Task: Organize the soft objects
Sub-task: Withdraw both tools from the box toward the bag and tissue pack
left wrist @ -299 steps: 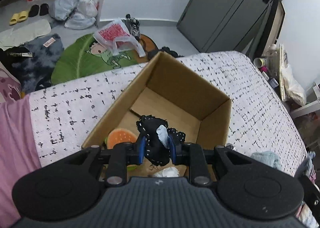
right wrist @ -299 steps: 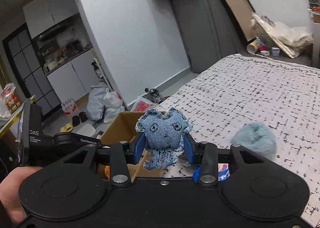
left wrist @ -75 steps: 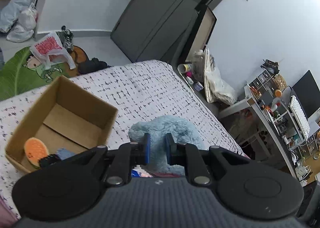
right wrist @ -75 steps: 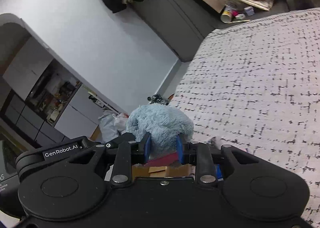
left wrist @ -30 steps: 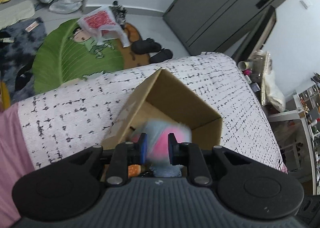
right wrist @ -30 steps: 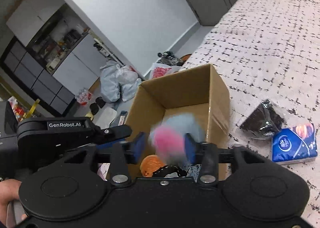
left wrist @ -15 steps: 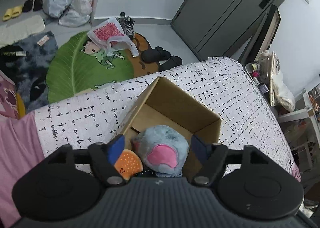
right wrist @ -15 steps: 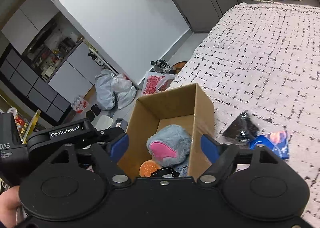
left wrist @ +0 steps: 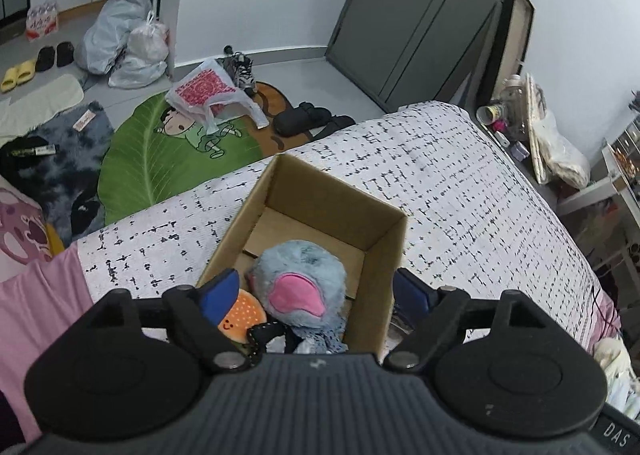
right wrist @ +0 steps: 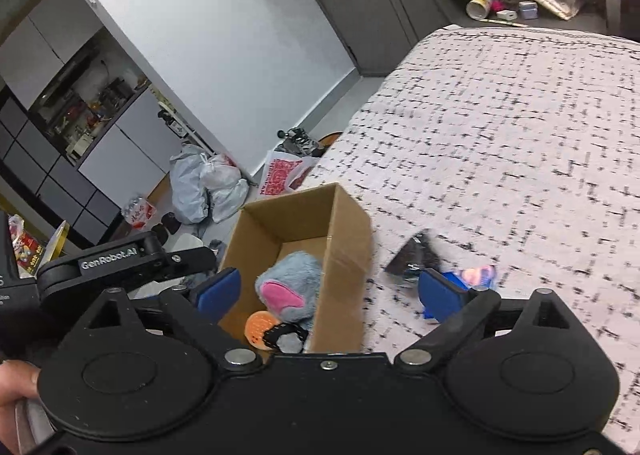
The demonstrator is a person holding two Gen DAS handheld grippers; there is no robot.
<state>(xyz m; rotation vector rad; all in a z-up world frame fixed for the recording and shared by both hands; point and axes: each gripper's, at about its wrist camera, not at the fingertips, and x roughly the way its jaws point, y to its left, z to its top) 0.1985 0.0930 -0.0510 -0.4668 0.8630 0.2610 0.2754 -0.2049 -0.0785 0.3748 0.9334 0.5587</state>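
Observation:
A grey-blue plush with a pink ear [left wrist: 300,283] [right wrist: 290,287] lies in the open cardboard box [left wrist: 320,191] [right wrist: 344,239] on the bed, beside an orange round plush [left wrist: 240,315] [right wrist: 260,327] and a black lace piece [left wrist: 264,333]. My left gripper [left wrist: 316,295] hovers above the box's near end, its jaws still opening, nothing pressed between the pads. My right gripper [right wrist: 330,291] hangs above the box's right wall, jaws also opening and empty. The left gripper's body [right wrist: 120,259] shows at the left of the right wrist view.
A dark packet [right wrist: 412,259] and a blue tissue pack [right wrist: 472,275] lie on the speckled bedspread [left wrist: 460,195] right of the box. Beyond the bed's foot are a green leaf rug [left wrist: 160,151], plastic bags [left wrist: 128,43], shoes and a grey door [left wrist: 420,15]. A hand [right wrist: 16,383] shows at lower left.
Both grippers let go of the grey-blue plush, which dropped into the box. Their jaws spread wide, and both hands drew up and back from the box.

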